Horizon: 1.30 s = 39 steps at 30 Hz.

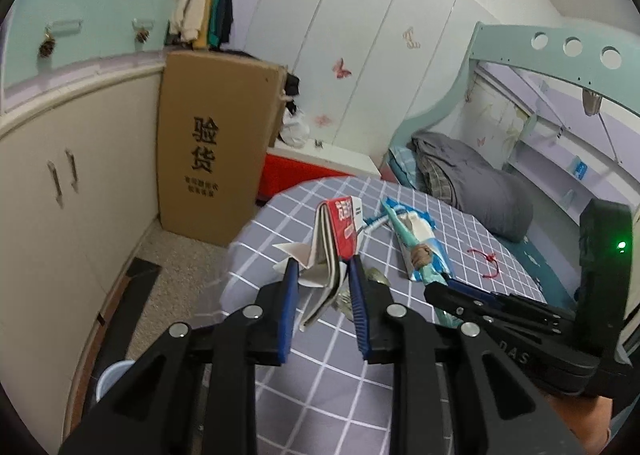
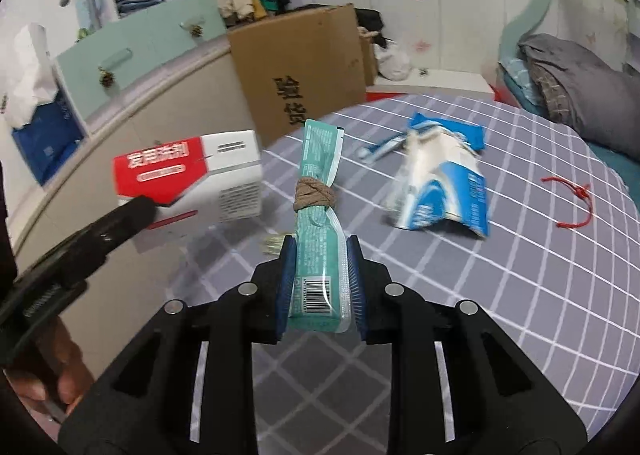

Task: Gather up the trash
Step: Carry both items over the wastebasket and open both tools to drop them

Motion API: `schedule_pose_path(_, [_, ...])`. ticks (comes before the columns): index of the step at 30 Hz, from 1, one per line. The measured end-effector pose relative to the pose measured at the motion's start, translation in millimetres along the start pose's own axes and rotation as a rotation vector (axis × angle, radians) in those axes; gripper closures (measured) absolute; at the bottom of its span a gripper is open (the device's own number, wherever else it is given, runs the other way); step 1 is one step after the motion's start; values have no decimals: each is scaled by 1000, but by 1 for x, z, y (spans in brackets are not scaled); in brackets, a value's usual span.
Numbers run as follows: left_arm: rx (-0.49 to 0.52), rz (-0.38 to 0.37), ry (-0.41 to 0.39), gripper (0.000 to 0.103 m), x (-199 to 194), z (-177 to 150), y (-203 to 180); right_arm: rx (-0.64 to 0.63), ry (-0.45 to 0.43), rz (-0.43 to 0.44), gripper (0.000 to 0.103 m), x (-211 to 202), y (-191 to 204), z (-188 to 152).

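Blue-padded, the left gripper [image 1: 325, 269] pinches a flattened red-and-white carton [image 1: 335, 239] above the grey checked bedsheet [image 1: 320, 395], while the right gripper [image 2: 319, 255] clamps a teal packet [image 2: 318, 223] tied with a brown band [image 2: 314, 193], a torn blue-and-white wrapper [image 2: 444, 183] lying just beyond, near a red string [image 2: 572, 199].

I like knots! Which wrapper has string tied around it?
The long teal plastic wrapper in the right gripper; tan cord is knotted around its middle. The torn blue-and-white wrapper on the bed has none.
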<state>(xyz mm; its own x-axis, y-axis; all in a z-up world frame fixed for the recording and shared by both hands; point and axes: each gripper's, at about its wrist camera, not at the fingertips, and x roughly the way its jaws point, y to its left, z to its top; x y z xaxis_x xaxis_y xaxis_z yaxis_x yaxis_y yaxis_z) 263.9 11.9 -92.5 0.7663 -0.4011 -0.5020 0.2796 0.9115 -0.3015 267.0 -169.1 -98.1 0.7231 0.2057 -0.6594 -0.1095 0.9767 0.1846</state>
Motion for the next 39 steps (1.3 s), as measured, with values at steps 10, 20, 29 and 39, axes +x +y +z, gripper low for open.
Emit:
schedule_pose_path(10, [-61,148,-89,79,-46,3,67,-105,26,158,78,18,98,0])
schedule_pose_path(20, [-202,353,4,79,-64,-35,187,-213,150,277,78,80,203,-36])
schedule_pose_path(29, [-223,543,79,79,-56,-75,249,-211,294,318,76,156,250,-83])
schedule_pose_path(39, [-291,558,202,79,-32,-113,289,-174,366,209,35,208,240,-110])
